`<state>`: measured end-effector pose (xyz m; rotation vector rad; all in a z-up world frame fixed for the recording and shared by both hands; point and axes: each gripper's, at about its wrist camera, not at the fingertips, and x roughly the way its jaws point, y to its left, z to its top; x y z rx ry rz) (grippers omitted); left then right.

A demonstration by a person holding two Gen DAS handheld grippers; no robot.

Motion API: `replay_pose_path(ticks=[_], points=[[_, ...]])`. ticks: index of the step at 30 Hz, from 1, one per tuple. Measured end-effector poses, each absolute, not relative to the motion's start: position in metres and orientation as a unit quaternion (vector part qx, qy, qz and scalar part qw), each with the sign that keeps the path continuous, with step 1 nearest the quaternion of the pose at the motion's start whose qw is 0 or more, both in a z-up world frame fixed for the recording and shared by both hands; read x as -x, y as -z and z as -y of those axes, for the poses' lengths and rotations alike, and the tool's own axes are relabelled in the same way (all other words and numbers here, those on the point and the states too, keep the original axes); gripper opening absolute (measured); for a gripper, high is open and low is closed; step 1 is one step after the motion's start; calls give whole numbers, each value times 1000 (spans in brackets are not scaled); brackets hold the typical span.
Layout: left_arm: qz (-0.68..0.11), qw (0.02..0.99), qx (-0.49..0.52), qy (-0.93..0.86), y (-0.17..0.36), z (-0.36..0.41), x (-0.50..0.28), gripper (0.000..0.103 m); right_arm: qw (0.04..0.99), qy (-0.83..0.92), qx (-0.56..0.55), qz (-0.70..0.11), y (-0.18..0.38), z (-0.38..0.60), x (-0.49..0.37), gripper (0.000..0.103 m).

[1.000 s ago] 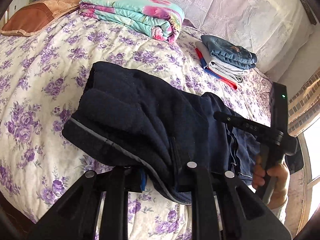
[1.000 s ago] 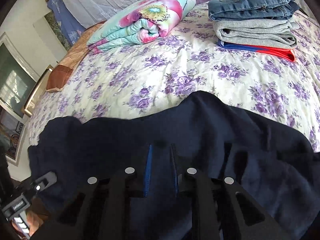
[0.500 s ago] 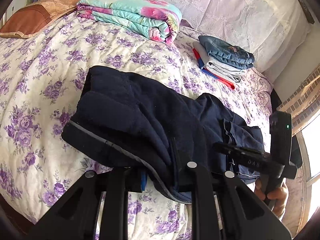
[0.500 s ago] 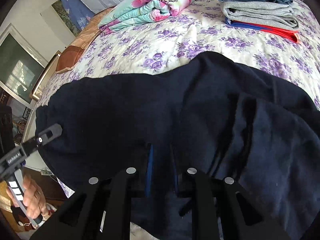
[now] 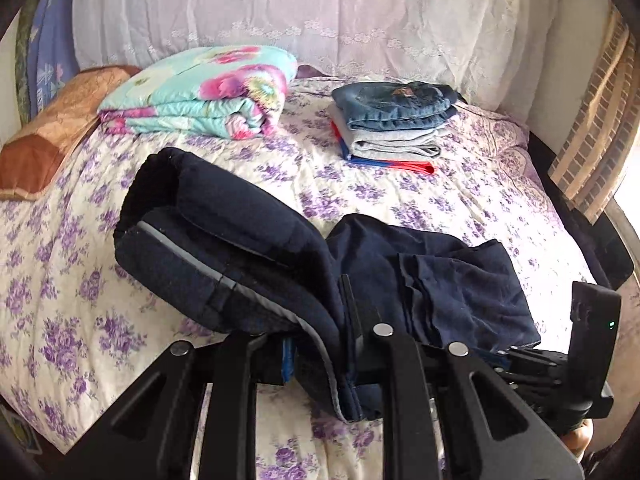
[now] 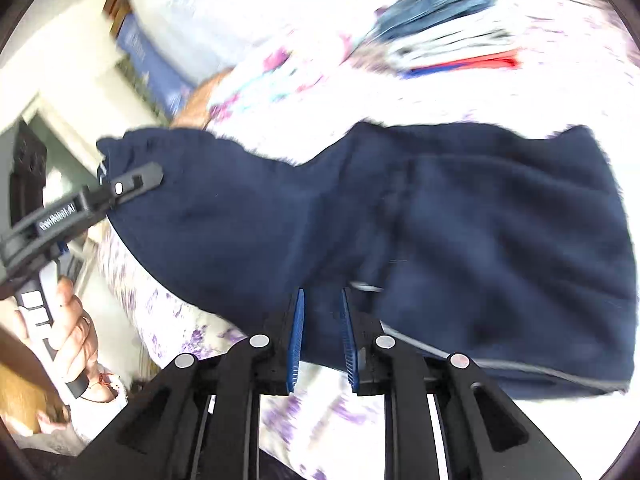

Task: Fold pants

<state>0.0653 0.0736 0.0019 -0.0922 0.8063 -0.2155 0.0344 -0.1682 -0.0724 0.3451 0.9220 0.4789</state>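
Observation:
Dark navy pants (image 5: 256,248) with a grey side stripe lie folded in layers on the floral bedspread (image 5: 60,264). My left gripper (image 5: 316,344) is shut on the near edge of the pants. In the right wrist view, which is blurred, my right gripper (image 6: 322,320) is shut on the pants (image 6: 460,216) at their near edge, blue pads against the cloth. The left gripper (image 6: 132,184) shows at the far left end of the pants there. The right gripper's body (image 5: 580,360) shows at the lower right of the left view.
A folded floral quilt (image 5: 200,92) and a brown pillow (image 5: 52,136) lie at the back left of the bed. A stack of folded jeans and grey and red clothes (image 5: 392,124) sits at the back right. A lace curtain hangs behind.
Both grippers have pulled back toward the near bed edge and dragged the pants along. The right gripper has swung fast, so its view blurs. The right end of the pants now lies flatter.

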Motion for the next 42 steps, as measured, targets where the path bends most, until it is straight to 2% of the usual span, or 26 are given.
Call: replay_pose_path(ticks=[3, 7, 11, 13, 16, 19, 23, 27, 28, 29, 31, 36, 37, 39, 42], points=[[-380, 914, -3, 141, -17, -19, -65, 15, 876, -167, -208, -402, 67, 233, -6, 28], [-383, 894, -55, 226, -11, 70, -61, 14, 888, -101, -239, -380, 74, 293, 29, 29], [-447, 840, -103, 288, 41, 154, -75, 13, 884, -79, -268, -374, 91, 323, 45, 29], [-499, 799, -130, 309, 83, 183, -84, 17, 877, -77, -281, -381, 101, 327, 42, 29], [-490, 801, -161, 304, 97, 192, -71, 19, 873, -81, -283, -388, 109, 327, 36, 29], [-483, 786, -104, 373, 68, 170, -58, 56, 874, -87, -283, -386, 110, 325, 29, 30], [-424, 821, -67, 377, 21, 140, -49, 74, 876, -92, -279, -383, 102, 318, 32, 35], [-423, 850, -68, 305, 24, 117, -69, 73, 889, -105, -251, -369, 79, 305, 32, 35], [-438, 845, -58, 301, 32, 114, -77, 68, 894, -110, -241, -361, 71, 300, 30, 35], [-454, 837, -48, 301, 43, 112, -82, 58, 900, -115, -229, -353, 63, 295, 27, 35], [-477, 826, -47, 297, 62, 114, -84, 52, 912, -119, -203, -336, 48, 286, 20, 34], [-491, 823, -39, 284, 90, 123, -80, 52, 911, -108, -166, -361, 54, 276, -18, 31], [-493, 824, -40, 278, 95, 125, -80, 52, 905, -95, -161, -383, 66, 277, -27, 25], [-490, 826, -51, 273, 106, 131, -81, 52, 885, -68, -164, -429, 94, 283, -40, 20], [-471, 838, -77, 265, 105, 136, -72, 52, 882, -75, -153, -439, 93, 284, -40, 22]])
